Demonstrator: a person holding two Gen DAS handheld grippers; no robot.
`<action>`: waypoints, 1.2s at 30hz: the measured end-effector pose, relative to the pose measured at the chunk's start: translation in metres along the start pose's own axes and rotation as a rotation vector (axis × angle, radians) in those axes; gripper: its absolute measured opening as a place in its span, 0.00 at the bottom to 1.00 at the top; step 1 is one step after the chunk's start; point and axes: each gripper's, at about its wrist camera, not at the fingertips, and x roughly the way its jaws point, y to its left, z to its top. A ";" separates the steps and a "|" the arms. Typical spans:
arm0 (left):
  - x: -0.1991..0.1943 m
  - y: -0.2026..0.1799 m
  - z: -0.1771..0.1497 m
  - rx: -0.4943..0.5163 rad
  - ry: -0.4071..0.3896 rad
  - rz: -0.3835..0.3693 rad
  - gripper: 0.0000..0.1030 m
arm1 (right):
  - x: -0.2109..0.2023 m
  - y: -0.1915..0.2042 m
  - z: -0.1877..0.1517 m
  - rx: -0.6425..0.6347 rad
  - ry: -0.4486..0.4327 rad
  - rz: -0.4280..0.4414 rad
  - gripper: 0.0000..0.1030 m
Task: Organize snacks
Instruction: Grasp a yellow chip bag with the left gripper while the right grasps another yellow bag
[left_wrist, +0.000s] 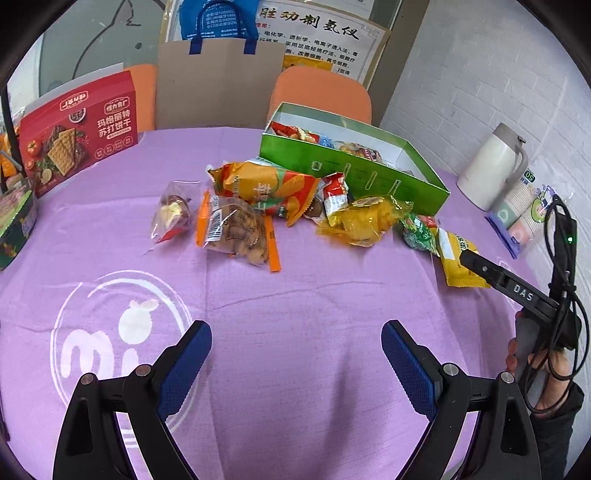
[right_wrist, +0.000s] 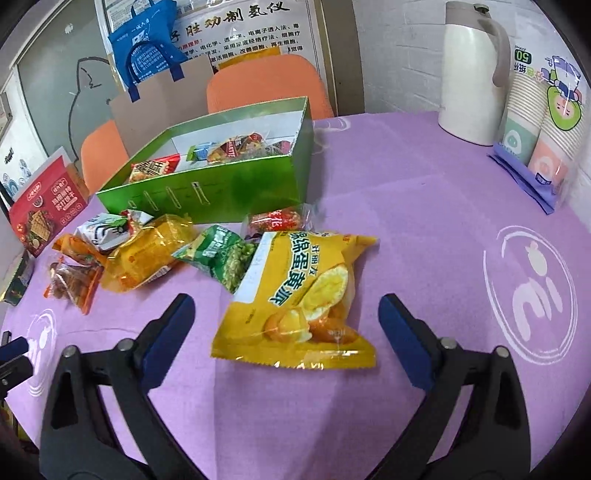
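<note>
One yellow packet (right_wrist: 295, 295) (between open tool (right_wrist: 286, 321) pads), one green box (right_wrist: 221, 188).

"DAS" is printed in white on the black right gripper (left_wrist: 480, 267). "玛格丽特 苏打饼干" is read on the red cracker box (left_wrist: 79, 134). "蛋黄派" is printed on the yellow snack bag (right_wrist: 295, 299). "50" is seen on the paper cup pack (right_wrist: 543, 122). "mi" is partly legible on the purple counter cloth (left_wrist: 295, 295). The wall poster (left_wrist: 325, 37) carries Chinese text.
</note>
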 end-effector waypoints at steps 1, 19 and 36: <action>-0.001 0.004 -0.001 -0.008 0.001 0.005 0.92 | 0.003 -0.003 -0.002 0.019 0.020 -0.001 0.55; 0.007 -0.017 0.006 0.035 0.006 -0.138 0.92 | -0.048 0.015 -0.038 -0.040 0.036 0.267 0.54; 0.085 -0.089 0.018 -0.003 0.156 -0.375 0.76 | -0.006 -0.020 -0.013 0.080 0.109 0.329 0.60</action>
